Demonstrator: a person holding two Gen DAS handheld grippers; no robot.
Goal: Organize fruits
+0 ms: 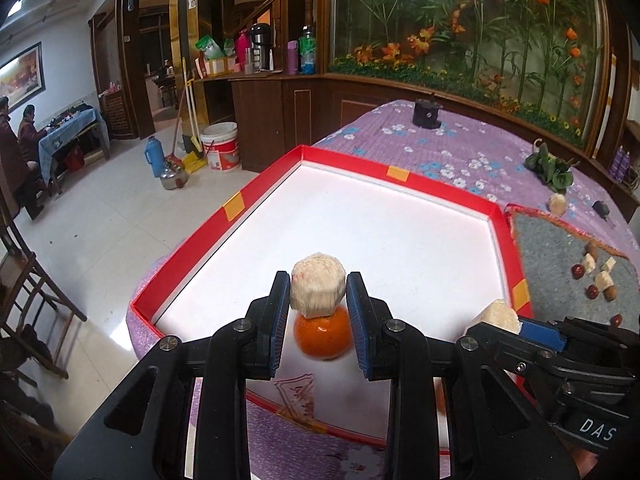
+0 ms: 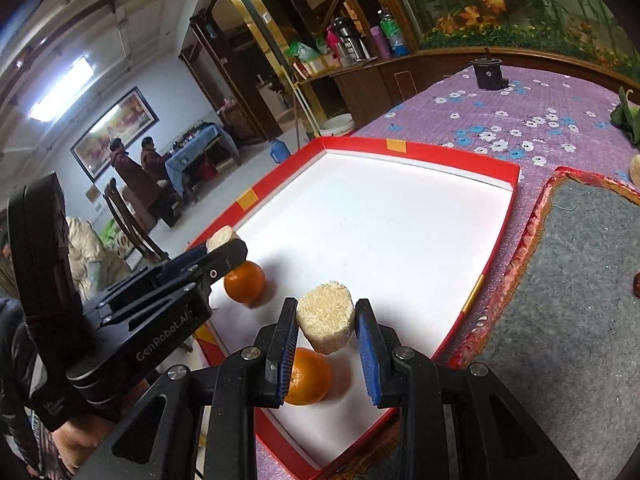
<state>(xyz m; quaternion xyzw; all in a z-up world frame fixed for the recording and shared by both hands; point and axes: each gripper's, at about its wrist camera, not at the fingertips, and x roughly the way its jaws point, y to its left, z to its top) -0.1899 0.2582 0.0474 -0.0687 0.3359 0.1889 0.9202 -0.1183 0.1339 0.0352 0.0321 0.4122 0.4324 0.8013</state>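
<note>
My left gripper [image 1: 318, 294] is shut on a pale sugarcane chunk [image 1: 317, 290] and holds it just above an orange [image 1: 323, 333] lying in the red-rimmed white tray [image 1: 400, 174]. My right gripper [image 2: 326, 322] is shut on a second sugarcane chunk [image 2: 326, 318] above another orange [image 2: 310, 376] near the tray's [image 2: 416, 146] front edge. In the right wrist view the left gripper [image 2: 224, 242] shows at the left with its chunk [image 2: 220, 237] over its orange [image 2: 245, 282]. In the left wrist view the right gripper [image 1: 508, 322] shows at the right with its chunk [image 1: 498, 316].
A grey mat [image 1: 560, 256] right of the tray carries several sugarcane cubes [image 1: 604, 278], red dates [image 1: 592, 292] and nuts. Further back on the purple flowered cloth [image 1: 460, 148] lie green leaves [image 1: 550, 168], another chunk [image 1: 557, 203] and a black holder [image 1: 427, 114]. The table's edge drops off left of the tray.
</note>
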